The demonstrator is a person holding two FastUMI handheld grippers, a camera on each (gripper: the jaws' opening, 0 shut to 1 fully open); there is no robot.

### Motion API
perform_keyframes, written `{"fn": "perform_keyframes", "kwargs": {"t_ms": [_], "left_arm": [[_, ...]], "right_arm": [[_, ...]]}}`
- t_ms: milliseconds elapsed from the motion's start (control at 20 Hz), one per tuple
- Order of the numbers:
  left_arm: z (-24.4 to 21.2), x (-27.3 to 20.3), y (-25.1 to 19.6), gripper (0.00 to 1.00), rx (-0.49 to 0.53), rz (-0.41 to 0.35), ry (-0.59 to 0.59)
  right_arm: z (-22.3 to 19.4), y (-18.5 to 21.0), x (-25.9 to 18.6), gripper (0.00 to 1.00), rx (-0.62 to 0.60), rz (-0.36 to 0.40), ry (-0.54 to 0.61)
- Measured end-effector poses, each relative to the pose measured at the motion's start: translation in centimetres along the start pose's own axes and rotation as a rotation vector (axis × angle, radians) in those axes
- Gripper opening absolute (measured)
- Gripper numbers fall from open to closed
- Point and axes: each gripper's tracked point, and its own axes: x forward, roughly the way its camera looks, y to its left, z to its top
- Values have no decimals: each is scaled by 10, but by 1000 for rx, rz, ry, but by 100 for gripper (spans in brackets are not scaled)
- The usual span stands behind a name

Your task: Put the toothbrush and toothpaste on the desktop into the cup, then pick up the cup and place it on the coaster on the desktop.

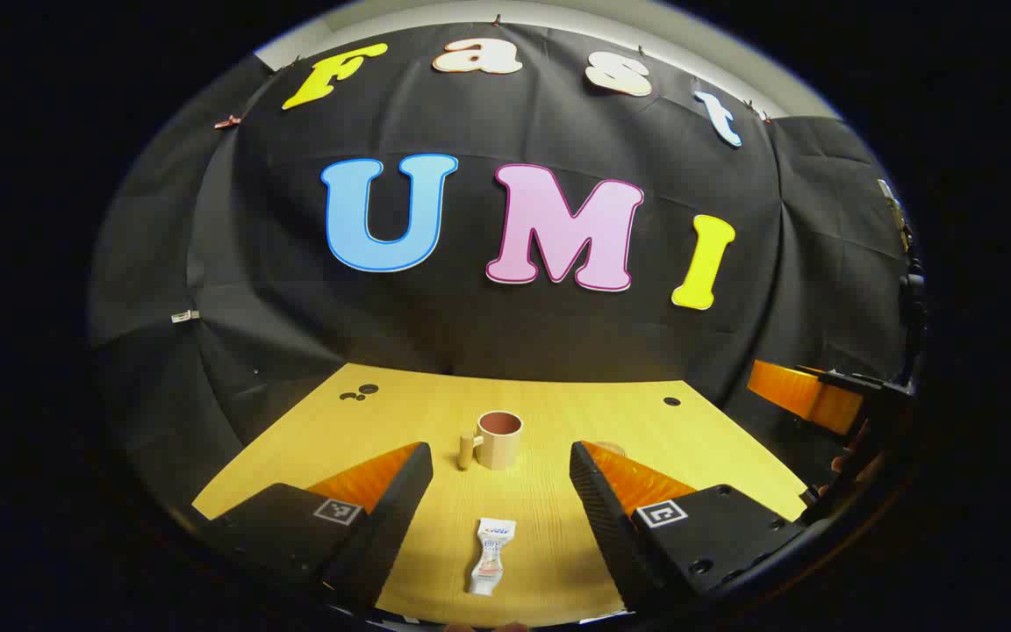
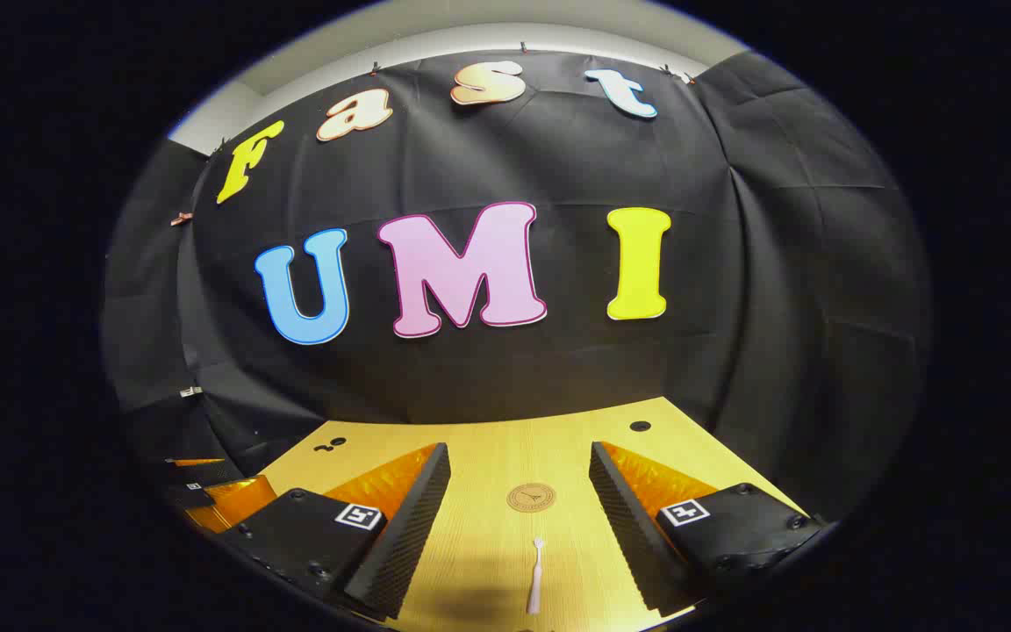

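The left gripper (image 1: 499, 491) has its fingers spread wide with nothing between them, the toothpaste (image 1: 491, 556) lying flat on the bench (image 1: 707, 448) in the gap, and the cup (image 1: 498, 439) standing upright farther ahead with its handle to the left. The right gripper (image 2: 519, 518) is equally released and empty, framing the toothbrush (image 2: 535, 575) — beyond it sits the round coaster (image 2: 531, 497). To start well, I judge each should lower straight down, centre its item between the fingers and close across the narrow width — then tip it end-first into the cup.
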Motion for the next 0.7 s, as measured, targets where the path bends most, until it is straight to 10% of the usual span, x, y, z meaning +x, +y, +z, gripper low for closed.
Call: {"fn": "perform_keyframes", "kwargs": {"t_ms": [700], "left_arm": [[-24, 1, 8, 98, -3, 62, 60]], "right_arm": [[-16, -6, 0, 98, 16, 13, 86]]}}
